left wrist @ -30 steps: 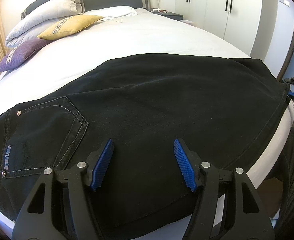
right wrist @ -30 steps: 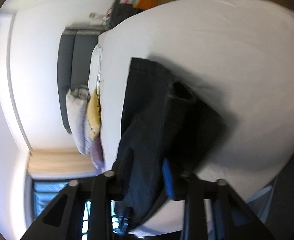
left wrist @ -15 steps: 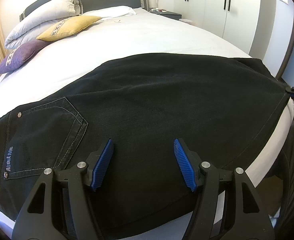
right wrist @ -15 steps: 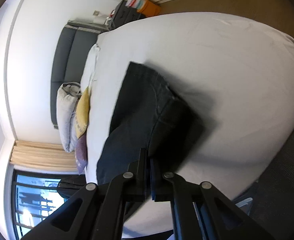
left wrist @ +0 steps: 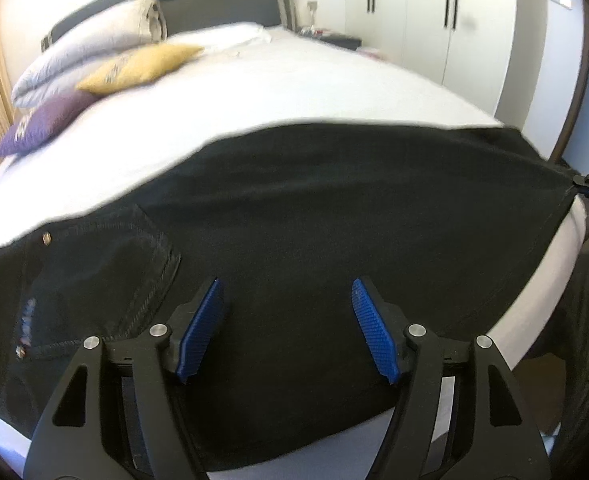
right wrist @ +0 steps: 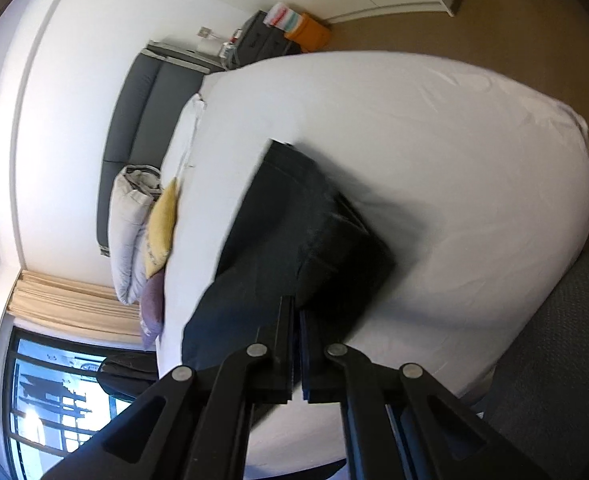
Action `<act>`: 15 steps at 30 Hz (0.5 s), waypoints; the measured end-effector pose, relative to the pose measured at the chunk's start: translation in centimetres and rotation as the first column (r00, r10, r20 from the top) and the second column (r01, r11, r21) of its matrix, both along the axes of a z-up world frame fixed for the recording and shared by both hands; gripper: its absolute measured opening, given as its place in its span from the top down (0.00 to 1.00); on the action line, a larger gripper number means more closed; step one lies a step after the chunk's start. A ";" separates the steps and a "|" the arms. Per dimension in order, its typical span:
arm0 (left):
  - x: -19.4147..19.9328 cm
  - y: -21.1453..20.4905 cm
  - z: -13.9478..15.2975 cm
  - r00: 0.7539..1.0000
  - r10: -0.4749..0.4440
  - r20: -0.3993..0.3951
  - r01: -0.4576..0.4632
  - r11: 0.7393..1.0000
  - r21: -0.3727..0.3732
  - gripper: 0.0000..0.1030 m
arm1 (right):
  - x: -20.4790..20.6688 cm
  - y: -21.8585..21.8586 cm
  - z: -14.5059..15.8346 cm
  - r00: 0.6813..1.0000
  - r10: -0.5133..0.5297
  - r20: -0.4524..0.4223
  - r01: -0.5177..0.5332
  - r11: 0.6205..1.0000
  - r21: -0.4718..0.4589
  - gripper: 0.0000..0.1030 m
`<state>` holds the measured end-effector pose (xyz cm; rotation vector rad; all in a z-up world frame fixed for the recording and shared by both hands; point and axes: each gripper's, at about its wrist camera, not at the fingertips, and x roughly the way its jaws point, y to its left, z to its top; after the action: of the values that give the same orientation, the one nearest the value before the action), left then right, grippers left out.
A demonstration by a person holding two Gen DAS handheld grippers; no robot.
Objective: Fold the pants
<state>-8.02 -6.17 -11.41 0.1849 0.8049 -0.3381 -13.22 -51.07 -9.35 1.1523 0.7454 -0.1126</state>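
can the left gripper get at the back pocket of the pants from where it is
Probably yes. The left gripper is open over the pants, and the back pocket lies flat just beside it with nothing on top or between.

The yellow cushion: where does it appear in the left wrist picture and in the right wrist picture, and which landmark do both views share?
Left wrist view: the yellow cushion lies upper left, near the head of the bed, between the purple cushion and the grey headboard.
Right wrist view: it appears left of centre, turned on end.
Shared landmark: the black pants on the white sheet.
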 end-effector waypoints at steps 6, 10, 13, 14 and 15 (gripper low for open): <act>-0.3 -2.8 -0.6 0.996 -0.088 0.017 0.087 0.995 0.053 0.35 | 0.5 -0.9 -2.4 0.998 0.001 -0.069 -0.003 1.000 -0.018 0.98; 0.3 -2.5 -2.3 0.997 -0.063 -0.053 0.064 0.998 0.010 0.35 | 0.1 -0.9 -4.3 0.997 -0.006 -0.076 0.005 1.000 -0.012 0.99; -0.1 -2.6 -1.2 0.997 -0.074 -0.023 0.074 0.997 0.016 0.35 | 0.3 -1.4 -4.3 0.995 0.028 -0.092 -0.026 0.999 0.025 1.00; -0.2 -2.7 -0.9 0.997 -0.079 -0.006 0.079 0.996 0.028 0.35 | -0.1 -2.0 -4.3 0.993 0.019 -0.113 -0.014 0.999 0.045 0.99; -0.1 -2.9 -1.1 0.997 -0.075 -0.012 0.076 0.996 0.051 0.35 | -0.5 -2.5 -3.6 0.989 0.000 -0.145 0.002 1.000 0.012 0.95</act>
<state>-8.08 -9.05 -12.50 0.2629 0.8181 -0.3900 -13.75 -53.53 -12.96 1.1647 0.8751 -0.1942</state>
